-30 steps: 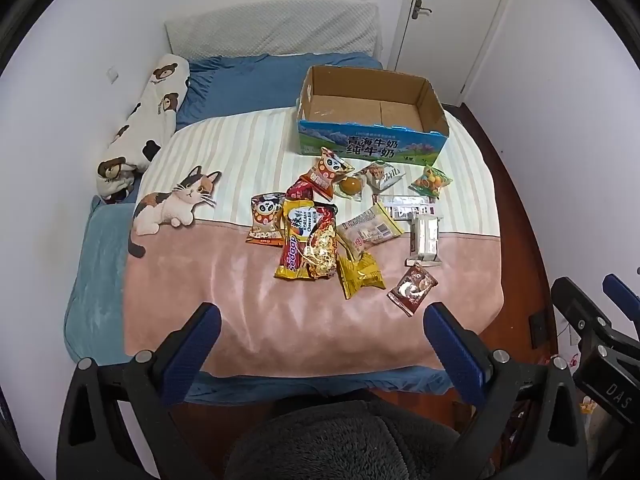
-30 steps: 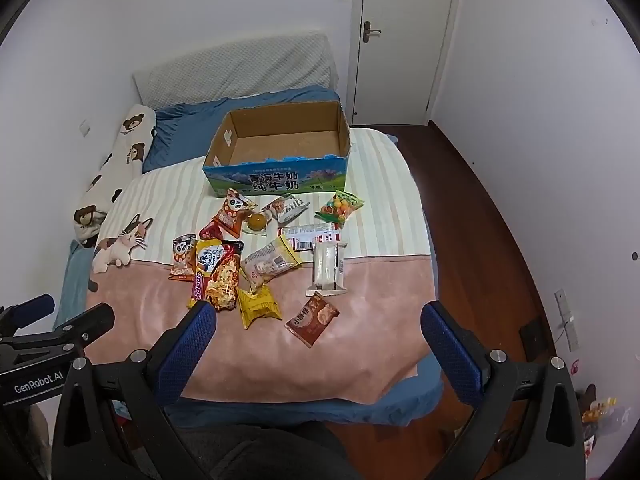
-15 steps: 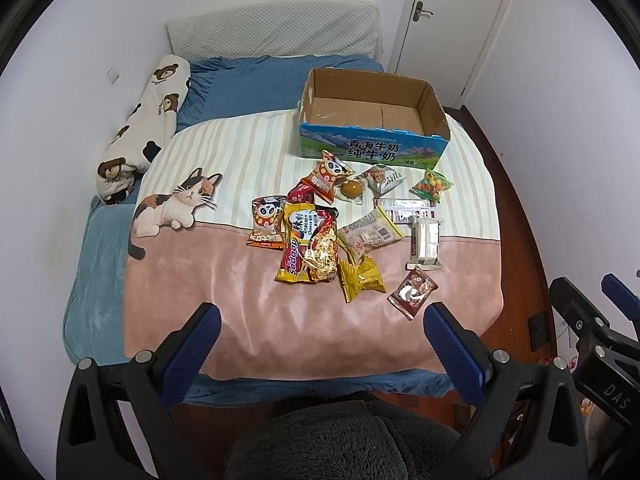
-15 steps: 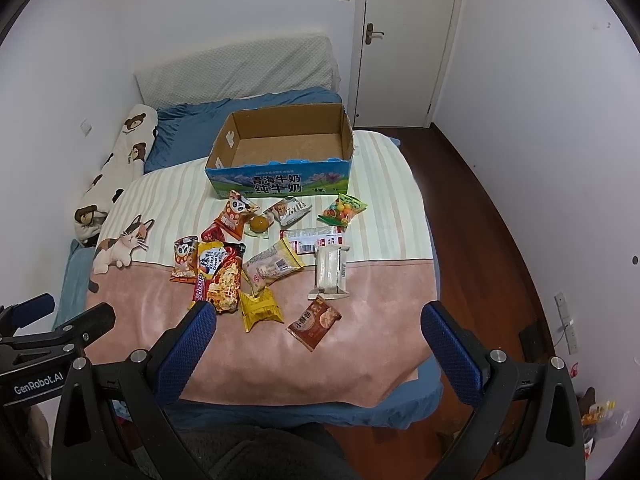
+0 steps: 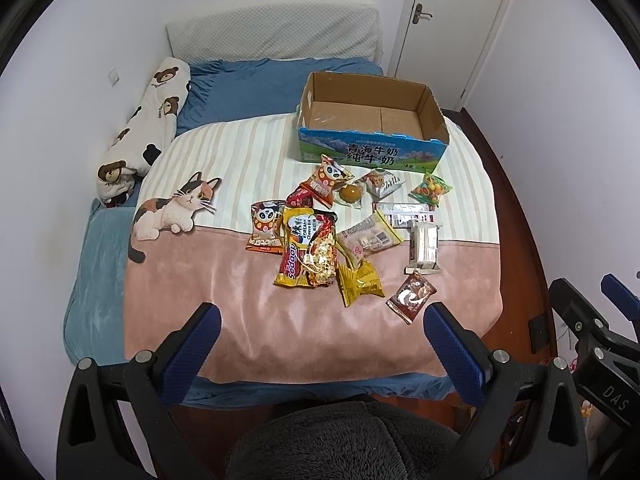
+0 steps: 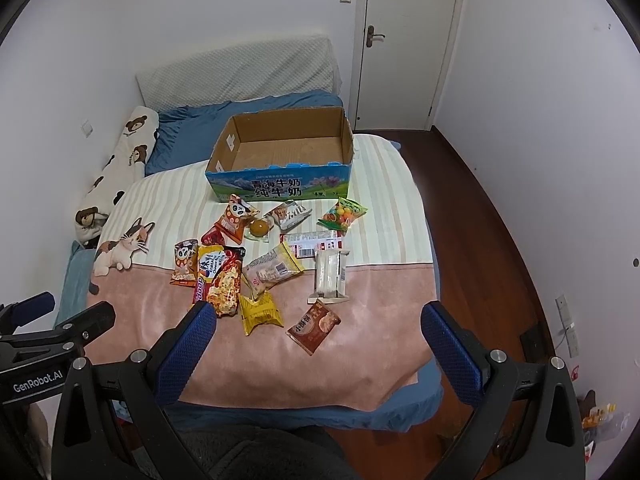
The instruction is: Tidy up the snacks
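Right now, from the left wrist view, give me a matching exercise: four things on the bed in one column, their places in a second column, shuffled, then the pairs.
Things:
1. cardboard box
2. brown snack packet
3. bear-print pillow
4. candy bag

Places:
A. along the bed's left edge, by the wall
B. nearest the foot of the bed, on the pink blanket
C. just in front of the box's right corner
D. behind all the snacks, empty inside

Pairs: 1-D, 2-B, 3-A, 4-C

Bed under a pink-and-striped blanket, bearing scattered snack packets and an open cardboard box.
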A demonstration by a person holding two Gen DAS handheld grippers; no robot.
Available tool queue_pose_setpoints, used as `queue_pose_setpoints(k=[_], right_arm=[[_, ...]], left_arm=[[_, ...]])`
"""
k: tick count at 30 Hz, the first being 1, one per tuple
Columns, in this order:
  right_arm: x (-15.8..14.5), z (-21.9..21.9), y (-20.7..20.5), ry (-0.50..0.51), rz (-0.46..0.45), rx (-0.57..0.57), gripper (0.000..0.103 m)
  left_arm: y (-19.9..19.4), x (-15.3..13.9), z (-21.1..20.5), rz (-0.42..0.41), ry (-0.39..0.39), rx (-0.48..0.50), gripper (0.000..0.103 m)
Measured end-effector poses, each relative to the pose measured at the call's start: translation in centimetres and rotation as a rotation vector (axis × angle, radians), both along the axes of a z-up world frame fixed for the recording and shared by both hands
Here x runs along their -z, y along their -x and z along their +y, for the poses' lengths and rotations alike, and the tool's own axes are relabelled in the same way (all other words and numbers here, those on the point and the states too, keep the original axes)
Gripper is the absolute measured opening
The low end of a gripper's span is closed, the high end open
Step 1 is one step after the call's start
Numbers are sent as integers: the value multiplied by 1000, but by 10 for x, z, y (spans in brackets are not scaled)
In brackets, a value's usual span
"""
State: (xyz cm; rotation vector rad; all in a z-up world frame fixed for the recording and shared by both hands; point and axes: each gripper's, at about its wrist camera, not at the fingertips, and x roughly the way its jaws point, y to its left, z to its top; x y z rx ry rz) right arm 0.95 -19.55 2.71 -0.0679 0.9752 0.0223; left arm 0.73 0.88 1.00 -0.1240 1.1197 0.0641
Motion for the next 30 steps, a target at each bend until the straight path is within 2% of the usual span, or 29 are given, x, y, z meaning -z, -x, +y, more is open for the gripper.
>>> queue_pose_setpoints(k=[30], right_arm=[[-7, -5, 4, -7, -6, -1, 103]], left_arm=[[3, -5, -6, -20, -3, 8, 103]])
